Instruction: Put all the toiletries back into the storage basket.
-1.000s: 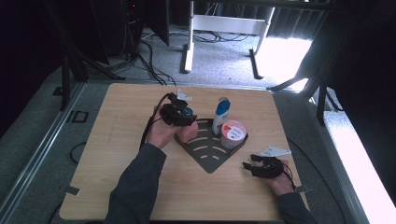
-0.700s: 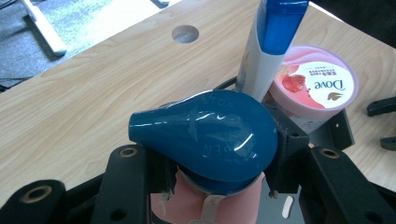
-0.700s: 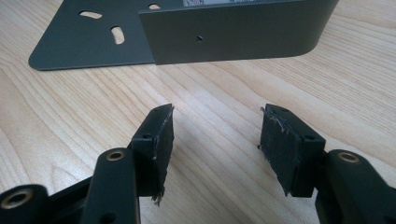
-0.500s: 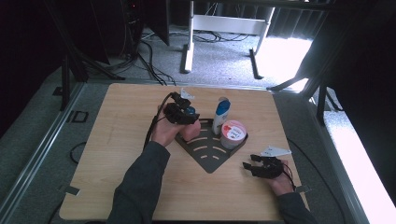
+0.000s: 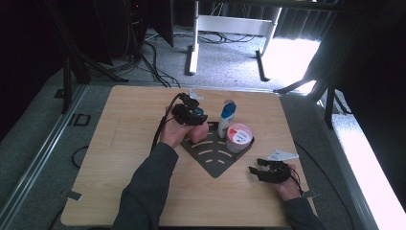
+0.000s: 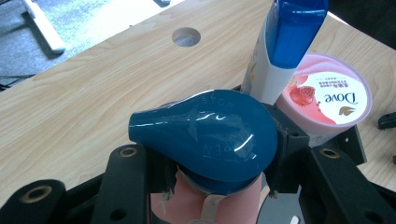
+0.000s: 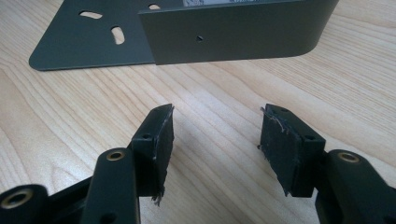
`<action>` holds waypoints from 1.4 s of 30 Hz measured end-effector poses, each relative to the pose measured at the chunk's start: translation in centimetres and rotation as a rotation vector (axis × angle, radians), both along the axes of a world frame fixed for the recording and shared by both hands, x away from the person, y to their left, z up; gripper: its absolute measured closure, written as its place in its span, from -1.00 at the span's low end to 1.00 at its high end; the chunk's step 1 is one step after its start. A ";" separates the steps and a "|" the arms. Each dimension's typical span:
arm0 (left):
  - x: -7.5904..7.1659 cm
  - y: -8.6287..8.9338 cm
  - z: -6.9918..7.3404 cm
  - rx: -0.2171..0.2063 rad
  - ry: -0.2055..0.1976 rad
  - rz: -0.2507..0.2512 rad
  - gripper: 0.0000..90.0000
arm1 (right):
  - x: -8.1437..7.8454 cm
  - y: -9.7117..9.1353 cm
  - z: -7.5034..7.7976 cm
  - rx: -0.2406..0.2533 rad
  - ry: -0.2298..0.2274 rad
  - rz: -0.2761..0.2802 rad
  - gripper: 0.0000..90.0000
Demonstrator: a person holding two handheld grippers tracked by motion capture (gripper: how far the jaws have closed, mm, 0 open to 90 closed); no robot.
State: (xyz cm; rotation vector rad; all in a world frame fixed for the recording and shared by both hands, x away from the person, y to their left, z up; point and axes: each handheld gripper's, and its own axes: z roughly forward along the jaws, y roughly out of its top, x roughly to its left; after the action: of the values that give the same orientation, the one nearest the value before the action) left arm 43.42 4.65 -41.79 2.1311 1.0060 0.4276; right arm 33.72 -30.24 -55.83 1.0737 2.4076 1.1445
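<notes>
Pink bottle point(image 6: 210, 196) with its blue cap point(image 6: 205, 140) sits clenched in your left gripper point(image 5: 189, 115), now nearer frame centre over the rack point(image 5: 215, 155); right gripper point(image 7: 215, 144) rests released lower right.

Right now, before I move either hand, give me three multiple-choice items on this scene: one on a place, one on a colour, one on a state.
1. Where does the pink Dove tub stand?
A. on the dark corner rack
B. on the floor
C. between the right tongs

2. What colour is the cap of the bottle in the left tongs?
A. red
B. dark blue
C. white

3. How are the right tongs?
A. shut on the tub
B. shut on the rack
C. open, nothing between them

Key: 1 A, the tub sits on the rack beside the white bottle. 2 B, the left gripper view shows a glossy blue cap. 3 C, bare table shows between the pads.
</notes>
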 end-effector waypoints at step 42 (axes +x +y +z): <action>2.5 -2.6 -2.6 -0.043 0.048 0.064 0.17 | -0.1 -0.1 0.0 0.003 0.002 0.001 -0.02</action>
State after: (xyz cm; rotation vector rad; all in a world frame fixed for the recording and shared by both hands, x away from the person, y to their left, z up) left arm 45.96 2.04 -44.39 2.0844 1.1032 0.3832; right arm 33.66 -30.34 -55.83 1.0756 2.4090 1.1480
